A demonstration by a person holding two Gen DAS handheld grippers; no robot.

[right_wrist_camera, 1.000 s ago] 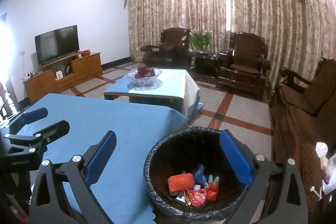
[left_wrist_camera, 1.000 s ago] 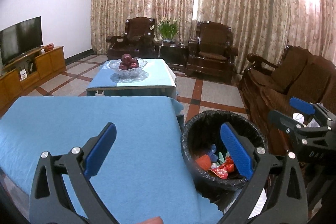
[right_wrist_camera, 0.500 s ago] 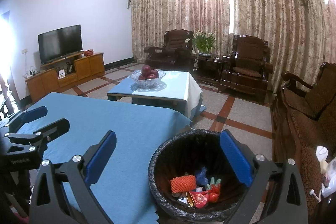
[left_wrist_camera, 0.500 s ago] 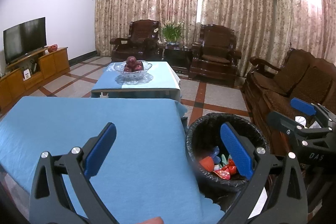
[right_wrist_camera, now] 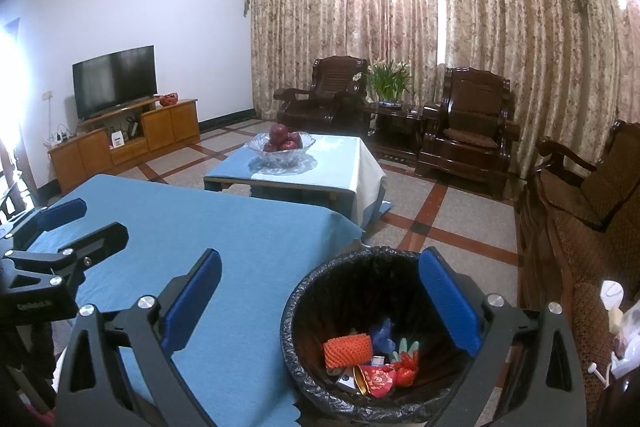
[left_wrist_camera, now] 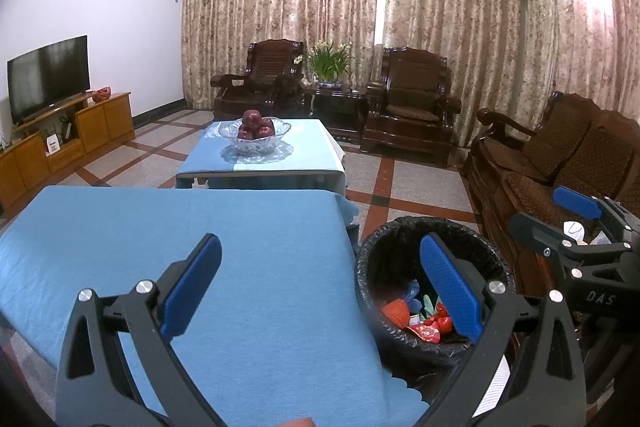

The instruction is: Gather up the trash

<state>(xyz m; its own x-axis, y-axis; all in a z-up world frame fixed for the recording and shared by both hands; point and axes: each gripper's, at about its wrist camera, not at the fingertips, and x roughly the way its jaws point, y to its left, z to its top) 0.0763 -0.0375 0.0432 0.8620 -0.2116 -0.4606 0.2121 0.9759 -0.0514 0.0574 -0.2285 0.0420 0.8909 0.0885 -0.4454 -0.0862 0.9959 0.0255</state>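
Observation:
A round bin with a black liner [left_wrist_camera: 364, 267] [right_wrist_camera: 298, 301] stands on the floor at the right end of a table with a blue cloth [left_wrist_camera: 200, 239] [right_wrist_camera: 200, 223]. Several pieces of trash lie inside it, among them an orange net sleeve [right_wrist_camera: 347, 347] [left_wrist_camera: 396, 313] and red wrappers [right_wrist_camera: 378, 379] [left_wrist_camera: 430, 331]. My left gripper [left_wrist_camera: 320, 287] is open and empty above the table's right end and the bin. My right gripper [right_wrist_camera: 320, 291] is open and empty above the bin's left rim; it also shows in the left wrist view [left_wrist_camera: 556, 223].
A low table with a glass bowl of apples [left_wrist_camera: 255, 137] [right_wrist_camera: 281, 145] stands beyond. Dark wooden armchairs [left_wrist_camera: 412, 107], a sofa [left_wrist_camera: 560, 163] at the right, a TV [left_wrist_camera: 48, 77] on a cabinet at the left, curtains behind. White items lie on the sofa [right_wrist_camera: 612, 299].
Both grippers have drawn back and tilted up a little, so the bin and table sit lower in both views. Both stay open and empty.

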